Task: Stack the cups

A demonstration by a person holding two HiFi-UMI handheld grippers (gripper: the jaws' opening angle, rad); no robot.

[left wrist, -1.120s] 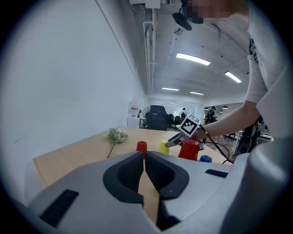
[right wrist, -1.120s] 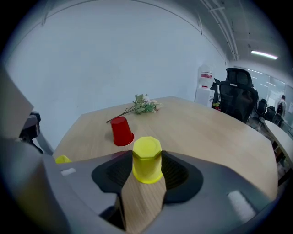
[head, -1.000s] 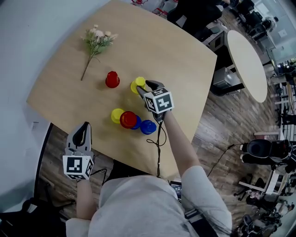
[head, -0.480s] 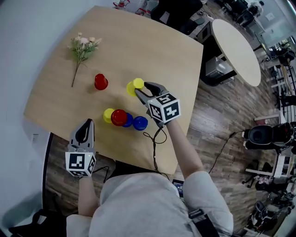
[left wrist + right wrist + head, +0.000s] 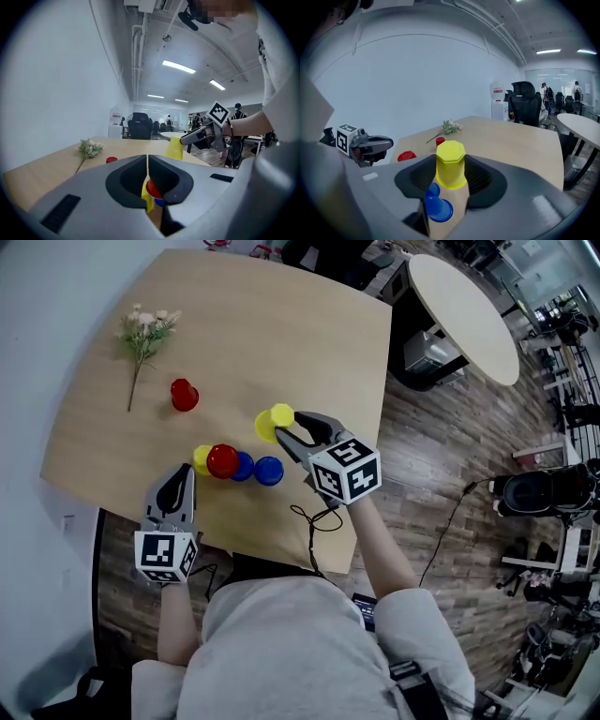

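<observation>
An upside-down yellow cup [image 5: 275,420] [image 5: 450,165] hangs above the table, and my right gripper [image 5: 285,427] [image 5: 450,172] is shut on it. The left gripper view shows this cup [image 5: 174,148] in the air too. Near the front edge stands a cluster: a yellow cup [image 5: 202,458], a red cup [image 5: 223,461] and two blue cups [image 5: 243,466] [image 5: 269,470]. The blue cups [image 5: 436,206] lie below the held cup. A lone red cup [image 5: 184,395] stands farther back. My left gripper [image 5: 180,482] [image 5: 147,161] is shut and empty at the front edge, pointing at the cluster.
A sprig of flowers [image 5: 142,332] lies at the far left of the wooden table [image 5: 319,343]. A second, round table [image 5: 464,315] and office chairs stand beyond the right edge, over a wood floor.
My right gripper has carried the yellow cup up and nearer, away from the lone red cup and toward the cluster's right side. The left gripper has hardly moved. The head view has shifted.
</observation>
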